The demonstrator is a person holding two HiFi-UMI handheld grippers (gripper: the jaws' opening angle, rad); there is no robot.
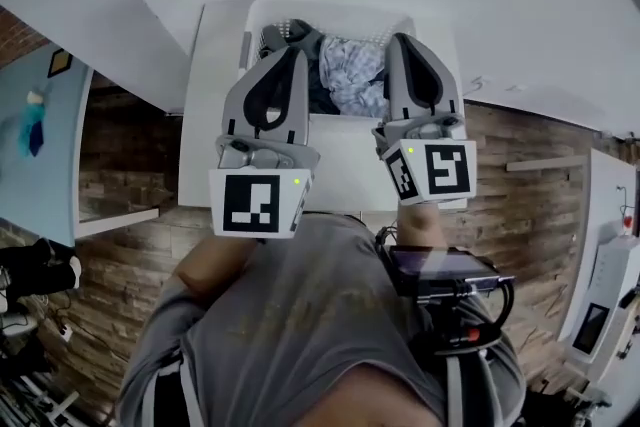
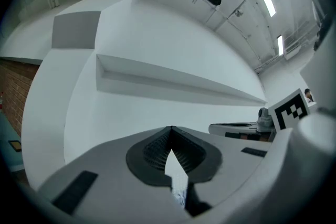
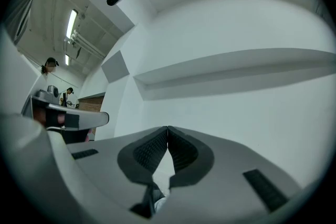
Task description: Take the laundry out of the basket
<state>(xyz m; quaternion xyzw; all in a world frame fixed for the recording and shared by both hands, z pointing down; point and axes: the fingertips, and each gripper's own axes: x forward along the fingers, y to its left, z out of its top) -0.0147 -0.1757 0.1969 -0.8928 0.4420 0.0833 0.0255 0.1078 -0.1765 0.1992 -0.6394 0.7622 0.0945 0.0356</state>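
Note:
A white laundry basket (image 1: 330, 8) stands on a white table (image 1: 205, 115) straight below me. In it lie a blue-and-white patterned cloth (image 1: 352, 75) and a dark cloth (image 1: 276, 37). My left gripper (image 1: 293, 52) hovers over the basket's left part, and my right gripper (image 1: 402, 39) over its right part. Both point forward at a white wall. In the left gripper view the left gripper (image 2: 171, 127) has its tips together with nothing between them. The right gripper (image 3: 167, 127) looks the same in its own view. A strip of cloth shows far below through each gap.
A long white ledge (image 2: 173, 81) runs along the wall ahead. Brick-patterned floor (image 1: 130, 175) lies on both sides of the table. A white cabinet (image 1: 610, 295) stands at the right and a pale blue panel (image 1: 35, 125) at the left. People (image 3: 51, 64) stand far off.

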